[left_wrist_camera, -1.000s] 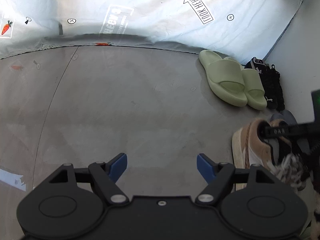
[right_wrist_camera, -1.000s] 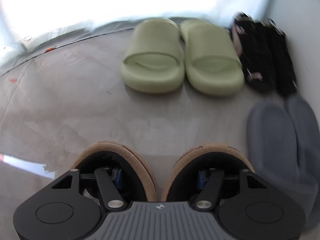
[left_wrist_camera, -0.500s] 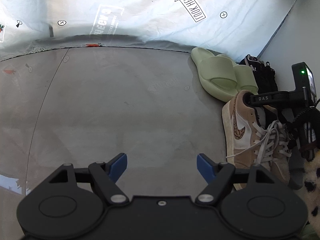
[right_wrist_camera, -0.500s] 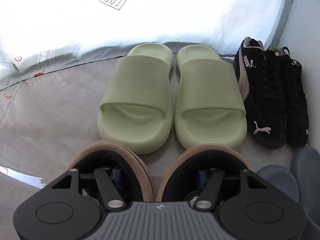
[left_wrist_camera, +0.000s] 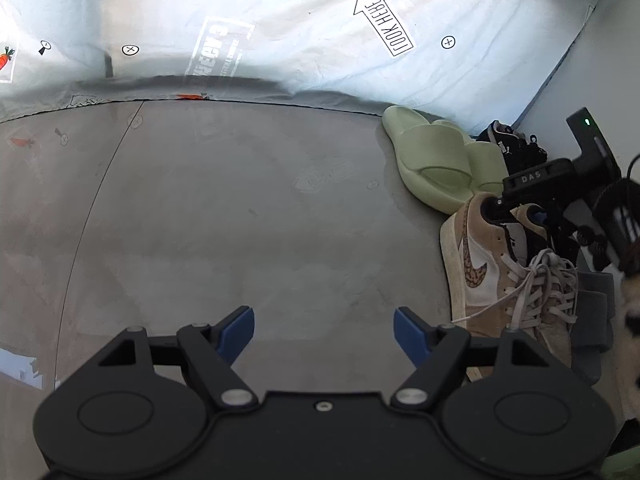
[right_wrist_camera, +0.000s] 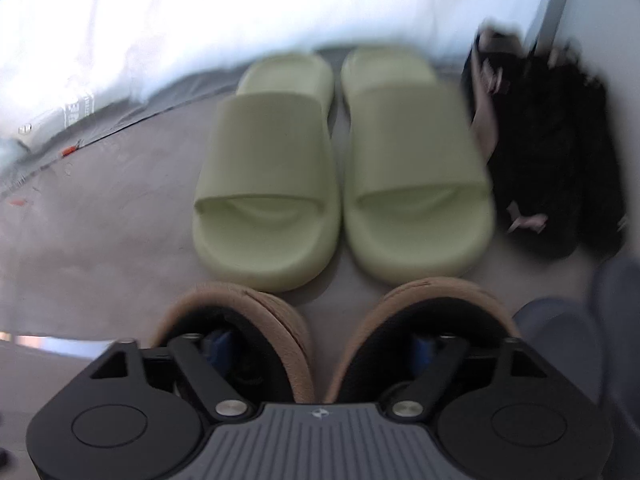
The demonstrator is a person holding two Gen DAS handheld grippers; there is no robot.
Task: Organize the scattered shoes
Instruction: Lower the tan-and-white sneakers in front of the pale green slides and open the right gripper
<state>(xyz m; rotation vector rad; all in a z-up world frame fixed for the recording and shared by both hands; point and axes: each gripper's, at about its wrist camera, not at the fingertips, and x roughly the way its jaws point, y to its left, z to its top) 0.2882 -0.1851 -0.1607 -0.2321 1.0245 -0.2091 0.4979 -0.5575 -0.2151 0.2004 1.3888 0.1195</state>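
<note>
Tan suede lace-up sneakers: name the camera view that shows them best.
The left wrist view: the tan suede lace-up sneakers appear side-on, laces and logo sharp. The right wrist view shows only their blurred collar openings, one right gripper finger inside each, jaws opening.

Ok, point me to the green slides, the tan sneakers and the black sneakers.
green slides point(right_wrist_camera: 272, 160): right wrist view, strap of the left slide.
tan sneakers point(left_wrist_camera: 476, 272): left wrist view, side panel of the near shoe.
black sneakers point(right_wrist_camera: 552, 168): right wrist view, blurred upper.

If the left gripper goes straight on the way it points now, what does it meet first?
Most likely the bare grey floor. The left gripper is open and empty, tilted down, with nothing lying ahead of its fingers. The tan sneakers and green slides sit off to its right, outside that line.
</note>
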